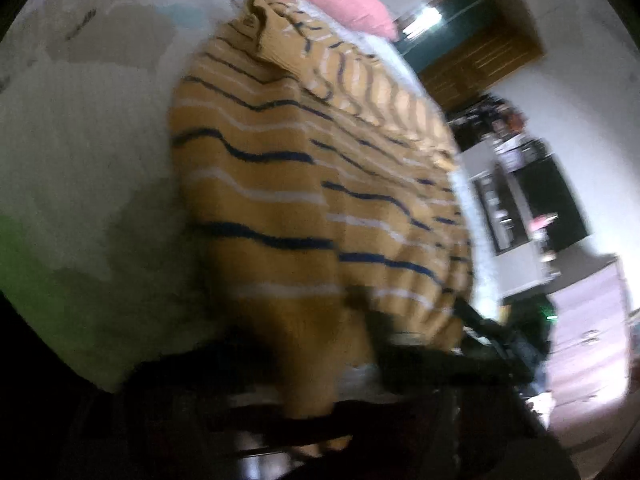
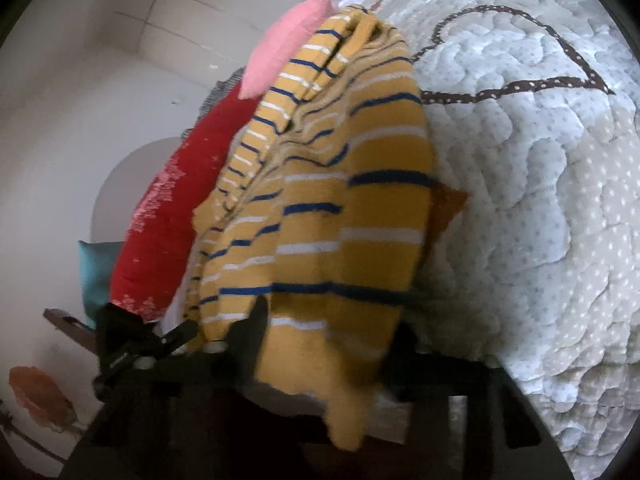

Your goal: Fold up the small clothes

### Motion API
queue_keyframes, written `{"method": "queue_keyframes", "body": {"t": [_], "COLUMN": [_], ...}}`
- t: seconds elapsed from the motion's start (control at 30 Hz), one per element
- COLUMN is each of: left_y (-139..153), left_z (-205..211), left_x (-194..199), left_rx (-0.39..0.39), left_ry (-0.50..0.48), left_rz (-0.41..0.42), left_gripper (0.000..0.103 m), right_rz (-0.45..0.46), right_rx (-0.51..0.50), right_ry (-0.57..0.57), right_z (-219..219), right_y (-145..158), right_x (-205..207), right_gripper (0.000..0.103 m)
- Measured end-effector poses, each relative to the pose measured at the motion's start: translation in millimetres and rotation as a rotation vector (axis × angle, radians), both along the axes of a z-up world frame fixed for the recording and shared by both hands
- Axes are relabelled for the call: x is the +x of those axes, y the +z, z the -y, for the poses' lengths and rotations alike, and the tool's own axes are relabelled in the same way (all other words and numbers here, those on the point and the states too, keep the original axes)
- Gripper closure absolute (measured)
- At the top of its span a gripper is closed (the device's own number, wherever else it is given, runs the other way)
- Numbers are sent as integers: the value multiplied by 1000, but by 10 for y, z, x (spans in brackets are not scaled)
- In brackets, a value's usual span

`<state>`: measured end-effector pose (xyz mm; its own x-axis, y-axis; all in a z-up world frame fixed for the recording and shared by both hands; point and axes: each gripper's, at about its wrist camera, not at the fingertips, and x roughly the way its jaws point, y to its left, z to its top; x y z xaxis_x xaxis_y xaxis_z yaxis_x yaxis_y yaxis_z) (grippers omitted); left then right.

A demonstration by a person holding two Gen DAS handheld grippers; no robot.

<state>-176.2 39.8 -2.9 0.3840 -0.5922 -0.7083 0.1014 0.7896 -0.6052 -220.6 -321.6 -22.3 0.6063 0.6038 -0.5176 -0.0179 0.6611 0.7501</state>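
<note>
**Right wrist view: hem corner of striped sweater between the fingers**

Right gripper: dark fingers either side of the near hem of the yellow striped sweater; cloth bunched between them and hanging down past the fingertips. Reads as grasping the hem, jaws part closed on thick knit. Blurred, so pad contact not crisp.

Left gripper: low in left wrist view, mostly shadow. Clenched on the other hem corner of the same sweater, a flap of yellow cloth drooping between the fingers. Also visible from the right wrist view as a black clamp-like shape just beside the sweater's edge.

Sweater: spread lengthwise on a pale quilted bedspread, collar at the far end, one sleeve folded in along the side. Near hem lifted slightly off the quilt.

Around: pink pillow beyond the collar; red garment alongside, touching or nearly so; teal item behind it.

Step in hand, as judged: bottom-to-top fold, hem toward collar.

To do well:
- Keep both corners level, hem taut between them.
- Lift just enough to clear the body, avoid dragging the lower layer.
- Lay hem square on the shoulders, stripes aligned.
- Watch the tucked sleeve; could slip out.
- Stay clear of the red garment.
</note>
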Motion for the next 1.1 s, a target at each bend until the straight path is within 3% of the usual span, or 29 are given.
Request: {"method": "queue_keyframes", "body": {"t": [0.03, 0.07, 0.13, 0.33, 0.57, 0.93, 1.1], "left_y": [29, 72, 182, 478, 435, 364, 467], "left_z": [-17, -45, -86, -197, -299, -334, -321], "left_x": [38, 66, 87, -96, -333, -390, -292], "left_rx": [1, -10, 8, -4, -4, 4, 32], "left_ry": [5, 21, 43, 61, 78, 84, 70], "left_rz": [-8, -6, 15, 80, 59, 42, 88], "left_gripper": [95, 95, 95, 95, 95, 95, 95], "right_rz": [-7, -12, -4, 56, 77, 4, 28], "right_rx": [-4, 2, 12, -25, -28, -3, -49], "right_ry": [-1, 4, 17, 56, 73, 87, 92], "right_z": [7, 19, 42, -54, -7, 4, -64], "right_y": [4, 12, 66, 324, 451, 190, 292], "right_x": [23, 50, 88, 4, -296, -654, -613], "right_gripper": [79, 86, 89, 91, 93, 93, 93]}}
